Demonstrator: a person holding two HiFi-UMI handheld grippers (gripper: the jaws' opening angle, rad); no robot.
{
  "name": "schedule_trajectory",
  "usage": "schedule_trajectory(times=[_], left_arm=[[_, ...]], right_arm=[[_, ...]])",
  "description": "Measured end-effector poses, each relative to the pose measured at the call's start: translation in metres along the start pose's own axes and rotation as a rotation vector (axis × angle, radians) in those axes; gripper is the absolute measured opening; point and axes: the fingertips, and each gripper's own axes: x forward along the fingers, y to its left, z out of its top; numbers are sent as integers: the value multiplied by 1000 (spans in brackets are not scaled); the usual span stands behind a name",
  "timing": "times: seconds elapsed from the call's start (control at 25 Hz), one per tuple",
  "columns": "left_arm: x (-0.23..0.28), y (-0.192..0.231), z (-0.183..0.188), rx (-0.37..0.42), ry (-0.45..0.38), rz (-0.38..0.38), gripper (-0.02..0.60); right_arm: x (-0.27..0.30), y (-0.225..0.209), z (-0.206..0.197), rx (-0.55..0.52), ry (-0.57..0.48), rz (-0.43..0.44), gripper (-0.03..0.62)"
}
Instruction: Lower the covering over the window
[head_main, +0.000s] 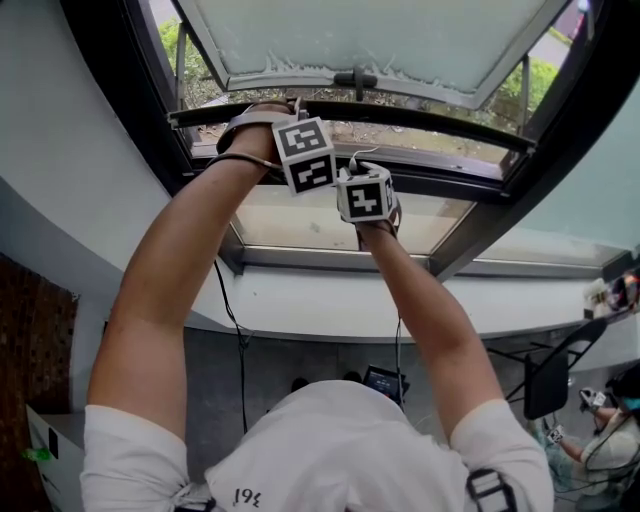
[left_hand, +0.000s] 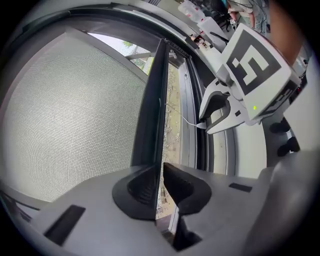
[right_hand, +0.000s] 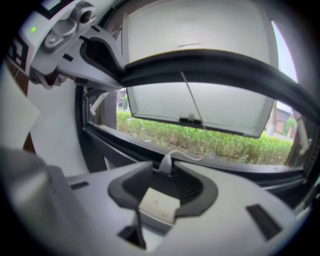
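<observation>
across the window (head_main: 340, 225), screen bar (head_main: 420, 119) seemingly runs sideways.

Grey floor (head_main: 300, 352) under the white window sill (head_main: 330, 305). Black chair (head_main: 550, 375) stands on the floor, right. Small items (head_main: 615, 292) on the sill's far-right end, too small to identify.

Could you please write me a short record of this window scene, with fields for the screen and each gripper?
Covering: mesh screen, edged by a dark bar
Left gripper: shut on the dark bar
Right gripper: jaws apart, a white block lying tilted between them
Cord: thin white cord leading off from the right gripper's tips
Window sash: swung open outward, hedge outside
</observation>
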Motion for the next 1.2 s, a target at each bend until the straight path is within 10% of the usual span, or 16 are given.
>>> schedule_trajectory(times=[0.64, 1.2], left_arm=[[0, 0, -1, -1, 5, 5, 57], [0, 0, -1, 0, 8, 12, 57]], right_arm=[[-5, 15, 1, 6, -9, 97, 83], [-60, 61, -63, -514, 45, 287, 91]])
